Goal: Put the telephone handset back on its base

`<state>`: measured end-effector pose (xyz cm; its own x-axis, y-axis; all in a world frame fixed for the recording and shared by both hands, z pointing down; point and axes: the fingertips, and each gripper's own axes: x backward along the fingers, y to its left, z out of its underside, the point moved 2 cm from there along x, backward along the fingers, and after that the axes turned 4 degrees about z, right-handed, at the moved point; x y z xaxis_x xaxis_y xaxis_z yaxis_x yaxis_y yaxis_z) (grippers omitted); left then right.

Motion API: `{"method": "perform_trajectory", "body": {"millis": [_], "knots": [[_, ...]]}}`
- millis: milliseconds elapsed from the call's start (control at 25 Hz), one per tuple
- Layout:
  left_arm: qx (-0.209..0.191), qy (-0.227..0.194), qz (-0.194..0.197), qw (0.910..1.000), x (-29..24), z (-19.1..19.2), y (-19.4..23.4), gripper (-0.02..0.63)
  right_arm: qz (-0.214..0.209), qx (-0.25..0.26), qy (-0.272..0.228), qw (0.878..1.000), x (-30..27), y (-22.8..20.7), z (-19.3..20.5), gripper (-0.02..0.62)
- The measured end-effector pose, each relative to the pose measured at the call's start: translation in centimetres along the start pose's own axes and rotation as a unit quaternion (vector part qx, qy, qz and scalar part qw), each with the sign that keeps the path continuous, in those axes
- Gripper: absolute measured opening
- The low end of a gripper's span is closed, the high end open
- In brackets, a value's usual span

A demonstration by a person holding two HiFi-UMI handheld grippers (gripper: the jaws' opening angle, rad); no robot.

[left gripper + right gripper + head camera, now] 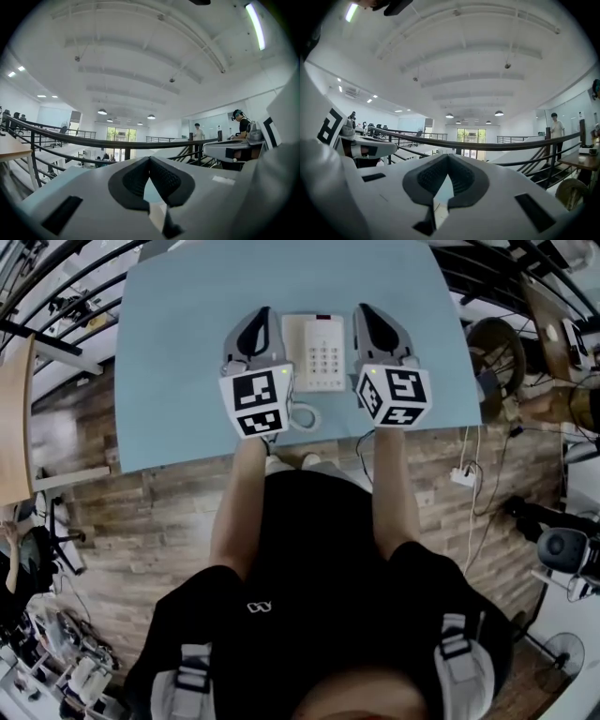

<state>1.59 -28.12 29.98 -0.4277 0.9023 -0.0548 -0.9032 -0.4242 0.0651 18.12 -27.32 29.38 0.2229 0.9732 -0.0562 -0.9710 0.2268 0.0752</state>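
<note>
A white telephone with a keypad lies on the light blue table, in the head view between my two grippers. A coiled white cord loops off its near edge. The handset does not stand out clearly; whether it lies on the left strip of the base I cannot tell. My left gripper rests just left of the phone, shut and empty, its tips meeting. To the right of the phone my right gripper is likewise shut with nothing in it. Both gripper views look up over the table at the ceiling.
The table's near edge runs just in front of my arms. Wooden floor lies below, with cables and a power strip at the right. A railing and, far off, a standing person show beyond the table.
</note>
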Motion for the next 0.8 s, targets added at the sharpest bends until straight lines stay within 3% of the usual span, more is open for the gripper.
{"method": "perform_trajectory", "body": {"millis": [360,800], "knots": [[-0.004,-0.005,-0.003,1.0,0.2,-0.3,-1.1,0.0,-0.009,0.011,-0.021,1.0,1.0,-0.5,-2.0,-0.005],[-0.003,0.007,-0.005,1.0,0.1,0.6,-1.9,0.0,-0.027,0.014,-0.013,0.999,1.3,-0.4,-1.4,-0.005]]}}
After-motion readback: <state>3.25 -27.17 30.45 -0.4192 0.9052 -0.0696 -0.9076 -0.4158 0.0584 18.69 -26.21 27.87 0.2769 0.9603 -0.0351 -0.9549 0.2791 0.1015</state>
